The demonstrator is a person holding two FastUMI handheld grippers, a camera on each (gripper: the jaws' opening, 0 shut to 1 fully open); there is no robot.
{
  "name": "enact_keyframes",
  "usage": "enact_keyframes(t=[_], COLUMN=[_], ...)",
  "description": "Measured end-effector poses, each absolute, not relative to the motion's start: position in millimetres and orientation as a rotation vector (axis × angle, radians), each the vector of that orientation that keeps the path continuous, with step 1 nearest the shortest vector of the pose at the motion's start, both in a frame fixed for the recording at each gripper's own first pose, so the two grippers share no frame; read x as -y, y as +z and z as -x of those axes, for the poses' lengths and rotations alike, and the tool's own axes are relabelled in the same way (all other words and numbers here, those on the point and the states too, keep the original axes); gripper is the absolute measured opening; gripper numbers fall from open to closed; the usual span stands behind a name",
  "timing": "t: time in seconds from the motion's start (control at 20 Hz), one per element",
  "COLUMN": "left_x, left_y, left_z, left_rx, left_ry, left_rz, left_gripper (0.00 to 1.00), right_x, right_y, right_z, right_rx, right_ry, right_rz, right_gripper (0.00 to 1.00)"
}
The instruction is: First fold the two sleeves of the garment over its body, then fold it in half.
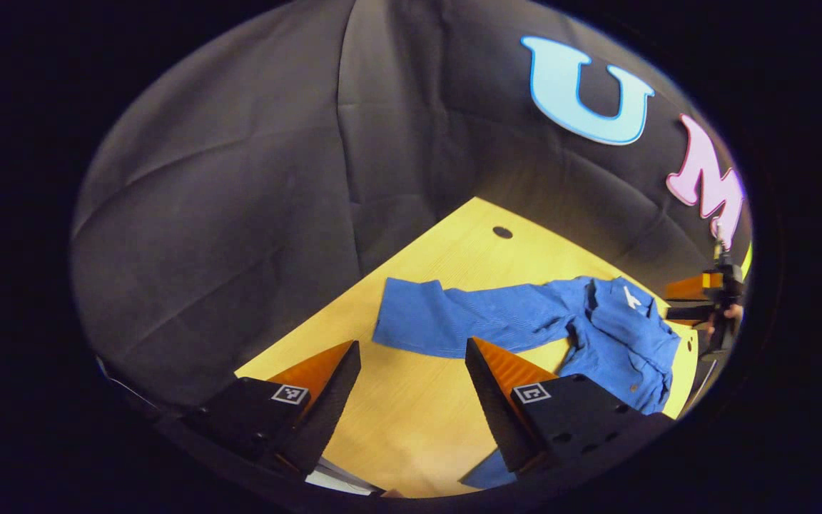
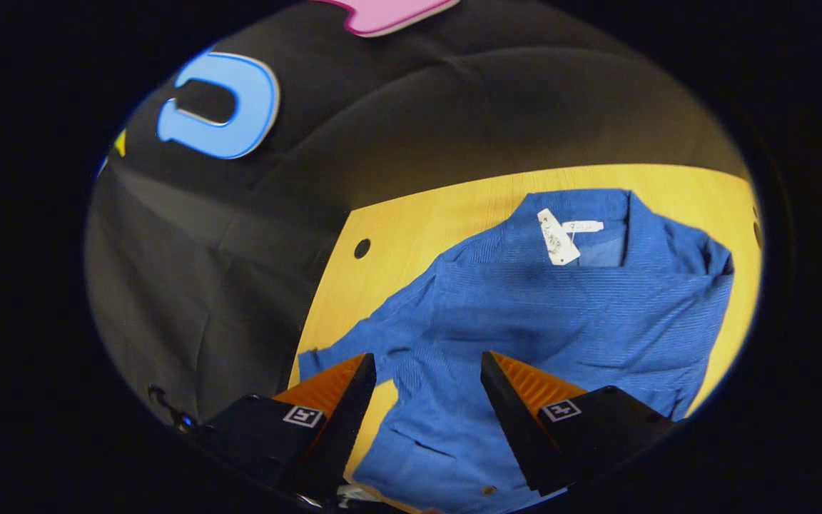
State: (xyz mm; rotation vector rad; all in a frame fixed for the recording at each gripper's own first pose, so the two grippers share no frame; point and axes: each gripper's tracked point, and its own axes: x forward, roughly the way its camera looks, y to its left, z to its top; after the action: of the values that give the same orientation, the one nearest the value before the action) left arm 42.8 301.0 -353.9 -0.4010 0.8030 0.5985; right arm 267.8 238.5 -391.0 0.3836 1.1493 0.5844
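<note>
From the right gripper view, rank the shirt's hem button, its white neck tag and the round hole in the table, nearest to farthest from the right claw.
1. Hem button, low between the right claw's fingers.
2. White neck tag, ahead at the collar.
3. Table hole, far left, beyond the shirt.
Tag and hole are close to call.

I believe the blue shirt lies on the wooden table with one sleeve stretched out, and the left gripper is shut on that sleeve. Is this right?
Not fully. The left gripper is open above the table, holding nothing, as the left gripper view shows. The blue shirt does lie there, with its sleeve stretched out.
</note>
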Motion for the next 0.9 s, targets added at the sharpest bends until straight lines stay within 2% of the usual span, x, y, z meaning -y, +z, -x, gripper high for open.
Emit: enact_keyframes(t=[0.1, 0.25, 0.5, 0.8, 0.9], left_x=[-313.4, -331.9, -366.5, -357.7, -353.7], left_y=[-379.7, -421.9, -454.3, -469.9, -476.0], left_z=[-66.0, -82.1, -92.5, -100.7, -104.1], left_rx=[-0.838, -0.943, -1.066, -1.132, -1.134], left_ry=[0.59, 0.579, 0.603, 0.506, 0.468], left_rz=[0.419, 0.4, 0.301, 0.367, 0.34], left_gripper=[0.86, 0.87, 0.87, 0.87, 0.8], right_x=[-207.8, -156.7, -80.8, -33.5, -32.6], right_y=[-360.3, -338.2, -323.6, -322.7, -324.6], right_z=[-244.9, -210.9, -165.5, -149.8, -146.8], right_rx=[-1.114, -1.09, -1.106, -1.099, -1.107], right_ry=[0.63, 0.629, 0.507, 0.367, 0.351], right_rz=[-0.343, -0.295, -0.351, -0.426, -0.436], right_gripper=[0.95, 0.94, 0.94, 0.94, 0.94])
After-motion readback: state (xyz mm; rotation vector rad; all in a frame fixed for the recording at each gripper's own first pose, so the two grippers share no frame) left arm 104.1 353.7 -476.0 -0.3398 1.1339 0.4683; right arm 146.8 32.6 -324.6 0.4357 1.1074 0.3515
